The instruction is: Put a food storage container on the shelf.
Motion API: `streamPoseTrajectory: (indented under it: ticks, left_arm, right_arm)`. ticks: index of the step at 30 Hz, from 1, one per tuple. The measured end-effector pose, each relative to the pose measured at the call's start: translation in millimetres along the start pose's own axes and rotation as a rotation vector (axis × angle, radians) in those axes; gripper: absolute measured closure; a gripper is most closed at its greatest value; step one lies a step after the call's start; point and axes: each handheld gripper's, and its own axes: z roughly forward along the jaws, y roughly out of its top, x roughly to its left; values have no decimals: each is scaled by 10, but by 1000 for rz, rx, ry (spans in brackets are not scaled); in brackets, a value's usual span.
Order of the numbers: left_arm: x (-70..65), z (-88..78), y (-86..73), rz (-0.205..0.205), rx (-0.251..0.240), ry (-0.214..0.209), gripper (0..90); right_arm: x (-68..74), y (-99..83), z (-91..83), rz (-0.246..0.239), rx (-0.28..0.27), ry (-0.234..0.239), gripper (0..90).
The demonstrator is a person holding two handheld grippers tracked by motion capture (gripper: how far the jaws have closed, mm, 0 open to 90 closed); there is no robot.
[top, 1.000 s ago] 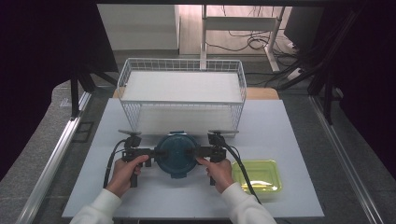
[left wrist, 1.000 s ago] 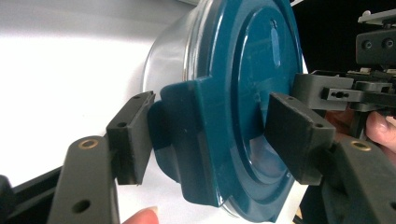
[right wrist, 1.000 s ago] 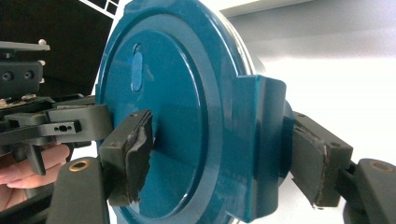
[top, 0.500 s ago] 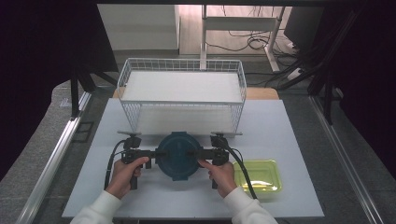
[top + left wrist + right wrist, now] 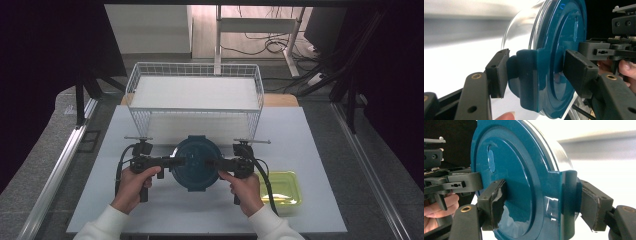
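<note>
A round clear container with a teal lid [image 5: 196, 162] hangs level above the table between my two grippers. My left gripper [image 5: 177, 161] grips it from the left, and its jaws have just been closing on the lid's side clasp [image 5: 529, 75]. One pad [image 5: 497, 72] lies against the clasp's underside and the other [image 5: 579, 71] on the lid's top face. My right gripper [image 5: 214, 163] is shut on the opposite clasp [image 5: 566, 195], one pad on the lid's face and one under the clasp. The glass body [image 5: 520, 32] shows behind the lid.
A white wire basket [image 5: 192, 64] with a white liner stands at the back of the grey table [image 5: 310, 135]. A shallow yellow tray [image 5: 280, 187] lies at the front right, beside the right hand. Dark curtains flank both sides.
Both hands have raised the container off the table. It looks larger and sits slightly further right in the high view.
</note>
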Motion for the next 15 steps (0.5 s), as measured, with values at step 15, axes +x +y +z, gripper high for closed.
streamPoseTrajectory:
  ticks: [15]
  left_arm:
    - [-270,-178,331,38,-32,0,394]
  right_arm:
    - [236,307,-248,-44,-40,0,279]
